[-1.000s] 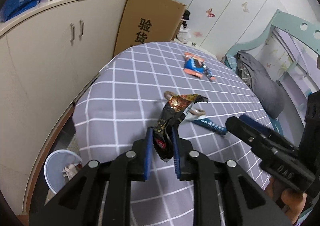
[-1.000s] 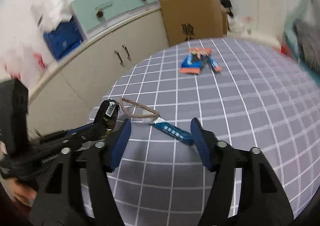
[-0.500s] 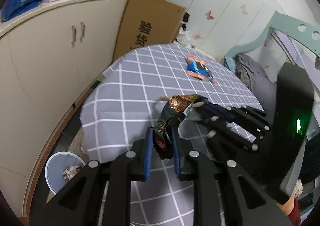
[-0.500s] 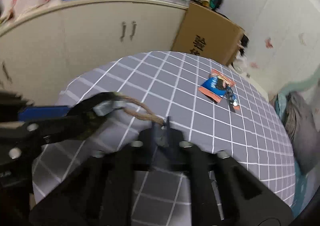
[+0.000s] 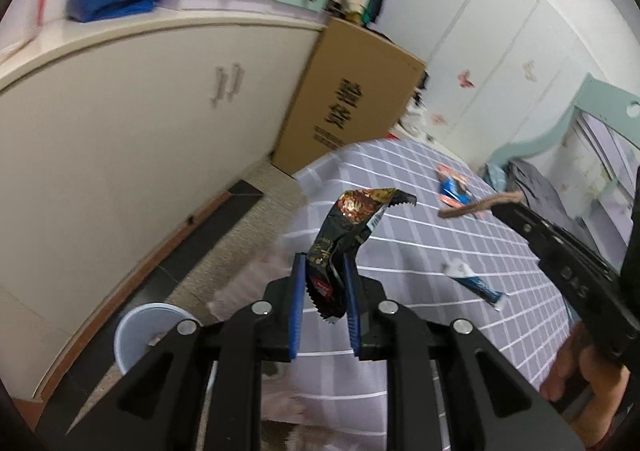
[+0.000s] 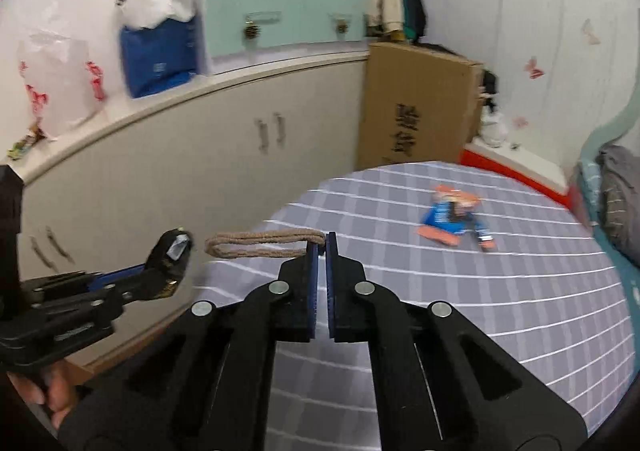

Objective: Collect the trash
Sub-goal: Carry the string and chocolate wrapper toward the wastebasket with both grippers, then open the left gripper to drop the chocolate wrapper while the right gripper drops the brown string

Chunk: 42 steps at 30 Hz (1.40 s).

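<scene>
Both pieces look light and limp: the left gripper point(image 5: 325, 293) pinches a crinkly dark snack wrapper point(image 5: 347, 235) by its lower end above the table point(image 5: 460, 263) edge, while the right gripper point(image 6: 320, 251), fully closed, clamps one end of a soft brown cord loop point(image 6: 260, 244) that droops sideways in the air.

A crumpled dark snack wrapper point(image 5: 340, 247) stands upright in my left jaws. My right jaws pinch a brown rope loop point(image 6: 264, 243). Blue wrappers point(image 6: 452, 219) and a blue tube point(image 5: 476, 285) lie on the table point(image 6: 500, 291).
</scene>
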Available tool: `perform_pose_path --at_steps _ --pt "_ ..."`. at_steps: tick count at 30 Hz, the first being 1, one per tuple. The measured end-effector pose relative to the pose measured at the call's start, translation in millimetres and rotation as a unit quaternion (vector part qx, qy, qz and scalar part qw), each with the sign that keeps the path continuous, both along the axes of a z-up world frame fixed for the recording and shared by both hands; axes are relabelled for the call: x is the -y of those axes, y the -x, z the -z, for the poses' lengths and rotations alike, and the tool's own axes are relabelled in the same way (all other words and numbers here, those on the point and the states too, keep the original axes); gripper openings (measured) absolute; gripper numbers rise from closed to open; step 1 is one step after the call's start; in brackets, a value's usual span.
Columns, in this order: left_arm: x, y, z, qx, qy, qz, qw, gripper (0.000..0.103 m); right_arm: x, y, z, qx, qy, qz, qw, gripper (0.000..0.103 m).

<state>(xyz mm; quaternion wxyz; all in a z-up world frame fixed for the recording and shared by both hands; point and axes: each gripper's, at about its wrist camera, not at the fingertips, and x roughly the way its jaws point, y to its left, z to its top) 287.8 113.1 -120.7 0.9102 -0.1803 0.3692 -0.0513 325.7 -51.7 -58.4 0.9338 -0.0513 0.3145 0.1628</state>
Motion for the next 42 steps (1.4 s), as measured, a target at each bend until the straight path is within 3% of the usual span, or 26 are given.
perform_pose_path --at_steps 7,16,22,29,32,36,42 --pt "-73 31 24 -0.020 -0.032 -0.081 0.9960 0.018 -81 14 22 -0.040 -0.007 -0.056 0.998 0.004" --pt "-153 56 102 -0.107 -0.032 -0.143 0.9833 0.018 -174 28 90 -0.105 0.016 -0.105 0.989 0.004" --pt "-173 59 151 -0.155 -0.037 -0.159 0.9743 0.018 -219 34 155 -0.143 0.056 -0.121 0.981 0.004" --pt "-178 43 192 -0.194 -0.023 -0.157 0.9680 0.020 -228 31 193 -0.153 0.085 -0.106 0.979 0.004" --pt "-179 36 200 -0.198 -0.024 -0.163 0.9664 0.025 -228 27 204 -0.156 0.088 -0.099 0.979 0.004" --pt "-178 31 201 -0.197 -0.027 -0.168 0.9655 0.057 -227 25 214 -0.163 0.091 -0.095 0.978 0.004" --pt "-175 30 198 -0.193 -0.043 -0.168 0.9659 0.062 -232 27 224 -0.171 0.092 -0.095 0.976 0.004"
